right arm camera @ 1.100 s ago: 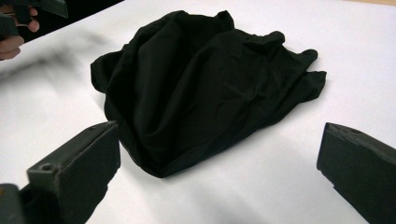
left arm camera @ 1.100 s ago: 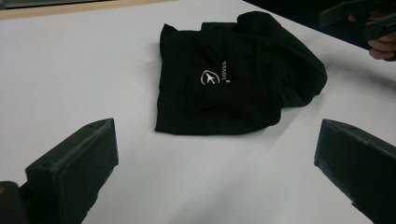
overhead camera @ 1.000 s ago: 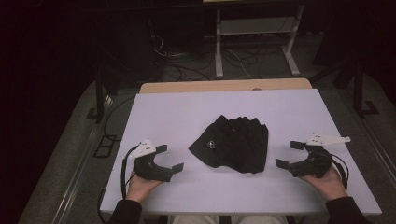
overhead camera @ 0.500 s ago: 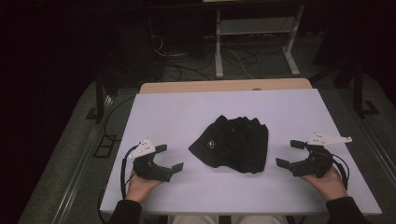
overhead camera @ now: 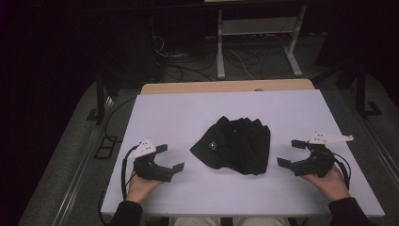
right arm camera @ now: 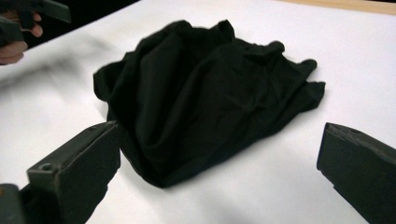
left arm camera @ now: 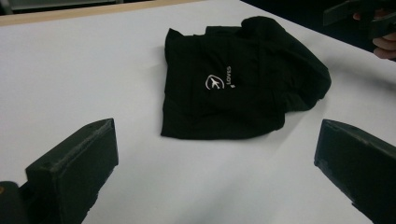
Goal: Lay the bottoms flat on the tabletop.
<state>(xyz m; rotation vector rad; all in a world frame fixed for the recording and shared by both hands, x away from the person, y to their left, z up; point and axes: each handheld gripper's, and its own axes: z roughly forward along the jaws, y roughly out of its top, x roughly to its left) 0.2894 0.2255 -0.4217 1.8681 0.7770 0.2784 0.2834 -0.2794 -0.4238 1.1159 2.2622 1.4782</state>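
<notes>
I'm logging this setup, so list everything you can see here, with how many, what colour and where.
garment: one, black with a small white logo, bunched at the middle of the table, touched by neither gripper
table: one, white top with a wooden strip along the far edge
metal frame: one, pale, on the floor beyond the table
cables: several, dark, on the floor behind the table
left gripper: one, black, jaws apart, on the table left of the garment
right gripper: one, black, jaws apart, on the table right of the garment
hands: two, at the near edge, one holding each gripper
</notes>
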